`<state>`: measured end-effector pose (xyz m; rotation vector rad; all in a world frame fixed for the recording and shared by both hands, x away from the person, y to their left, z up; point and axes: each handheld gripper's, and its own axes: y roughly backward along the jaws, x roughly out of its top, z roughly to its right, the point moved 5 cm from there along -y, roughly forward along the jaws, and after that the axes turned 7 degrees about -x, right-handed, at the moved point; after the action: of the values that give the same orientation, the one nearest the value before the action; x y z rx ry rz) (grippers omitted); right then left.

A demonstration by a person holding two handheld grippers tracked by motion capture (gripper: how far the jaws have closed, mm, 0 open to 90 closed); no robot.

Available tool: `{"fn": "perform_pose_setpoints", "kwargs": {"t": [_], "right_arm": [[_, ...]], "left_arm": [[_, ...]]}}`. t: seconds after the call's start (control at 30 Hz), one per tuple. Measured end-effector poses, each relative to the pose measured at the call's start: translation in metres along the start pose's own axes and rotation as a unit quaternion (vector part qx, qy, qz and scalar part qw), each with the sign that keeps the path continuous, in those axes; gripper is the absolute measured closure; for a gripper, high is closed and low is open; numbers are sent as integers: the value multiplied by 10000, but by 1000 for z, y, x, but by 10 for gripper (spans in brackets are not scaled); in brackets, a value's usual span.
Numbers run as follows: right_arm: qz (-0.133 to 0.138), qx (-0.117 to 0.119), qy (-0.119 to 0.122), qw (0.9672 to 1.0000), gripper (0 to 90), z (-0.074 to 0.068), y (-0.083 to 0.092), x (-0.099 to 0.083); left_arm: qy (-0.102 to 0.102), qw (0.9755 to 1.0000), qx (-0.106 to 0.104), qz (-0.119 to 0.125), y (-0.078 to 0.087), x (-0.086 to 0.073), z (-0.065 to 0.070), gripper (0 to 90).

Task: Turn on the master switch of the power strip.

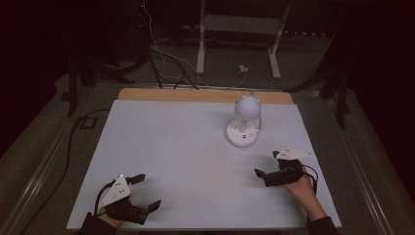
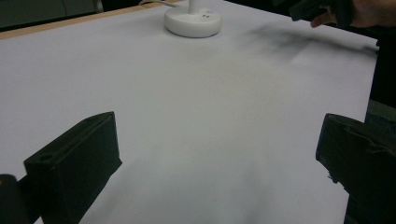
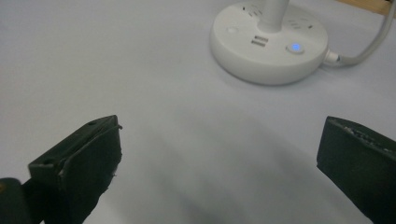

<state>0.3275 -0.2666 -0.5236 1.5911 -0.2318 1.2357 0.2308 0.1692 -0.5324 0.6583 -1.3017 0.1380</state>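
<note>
Both jaws spread wide, empty — left hand-held gripper (image 1: 145,192), right hand-held gripper (image 1: 267,163); lamp (image 1: 243,122) head cropped in gripper views.

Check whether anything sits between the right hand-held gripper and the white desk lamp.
Nothing visible does. The right hand-held gripper is open near the table's right edge, and only bare white table lies between it and the lamp's round base. The lamp's cable trails off the far side.

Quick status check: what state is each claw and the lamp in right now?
Left claw: open, jaws wide apart, holding nothing, near the table's front edge.
Right claw: open, empty, pointing toward the lamp.
Desk lamp: upright on its round base, apart from both claws.
Lamp button: glowing blue.
Lamp cable: plugged into the base.
</note>
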Motion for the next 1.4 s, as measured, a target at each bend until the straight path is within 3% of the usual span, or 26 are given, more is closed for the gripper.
{"fn": "perform_pose_setpoints", "kwargs": {"t": [0.47, 0.63, 1.07, 1.27, 1.4], "right_arm": [[-72, -88, 115, 9999, 0, -16, 23, -31], [-76, 6, 198, 9998, 0, -21, 30, -40], [-274, 6, 127, 9995, 0, -21, 42, -64], [-273, -239, 338, 9988, 0, -22, 43, -71], [-266, -141, 300, 9991, 0, -21, 40, -72]], "left_arm": [[5, 10000, 2, -3, 0, 0, 0, 1], [2, 10000, 7, 2, 0, 0, 0, 2], [3, 10000, 11, -2, -1, 0, 0, 1], [-5, 10000, 4, -2, -1, 0, 1, 2], [-3, 10000, -13, -11, -1, 0, 1, 2]]}}
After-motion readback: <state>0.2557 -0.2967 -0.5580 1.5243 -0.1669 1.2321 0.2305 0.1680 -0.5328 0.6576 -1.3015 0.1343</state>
